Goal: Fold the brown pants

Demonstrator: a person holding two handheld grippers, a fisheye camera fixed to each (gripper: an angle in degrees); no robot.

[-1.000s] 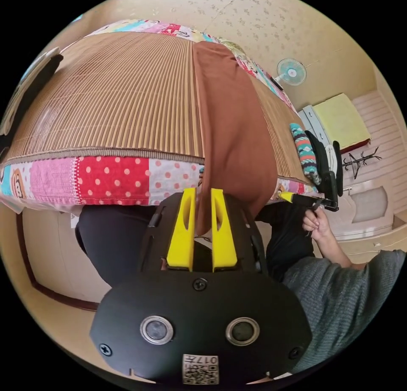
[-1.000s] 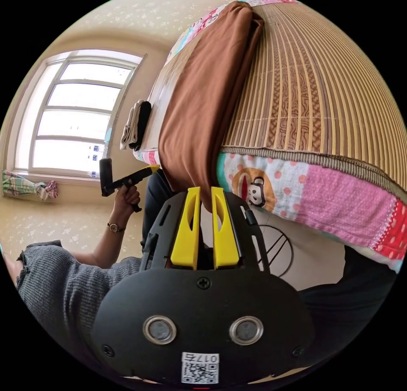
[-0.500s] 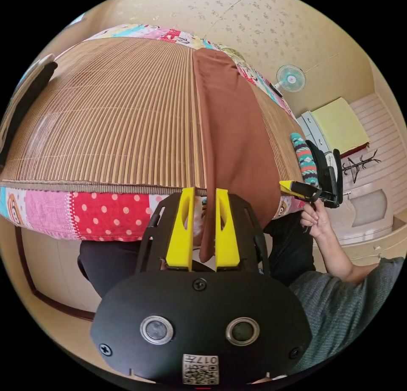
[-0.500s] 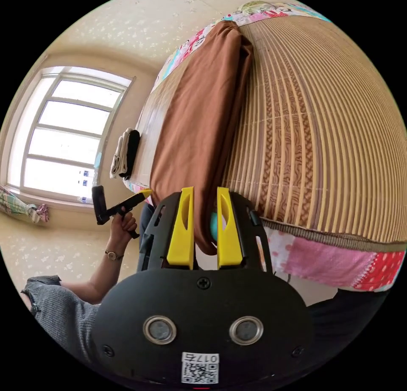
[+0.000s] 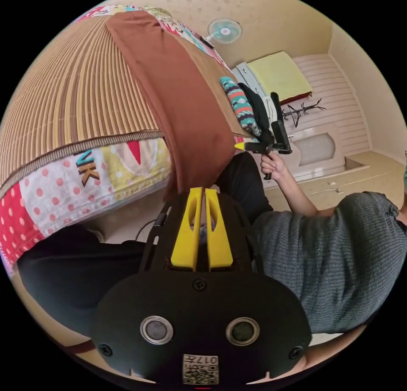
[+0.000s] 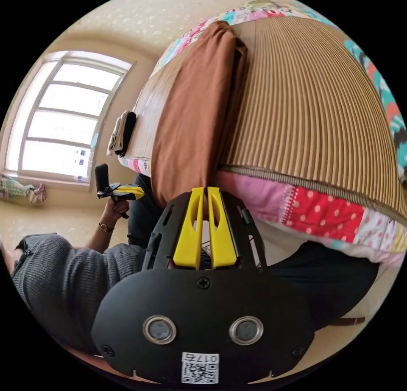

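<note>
Striped bed mat [image 5: 72,94], brown pants [image 5: 178,107] draped over edge, folded clothes [image 5: 241,104] beside

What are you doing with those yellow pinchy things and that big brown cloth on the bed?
A person is folding the brown pants, which lie in a long strip on the striped mat over a patchwork quilt. The near end hangs over the bed's edge. The left gripper and the right gripper are each pinched shut on that hanging end. Other folded clothes sit at the mat's side.
</note>
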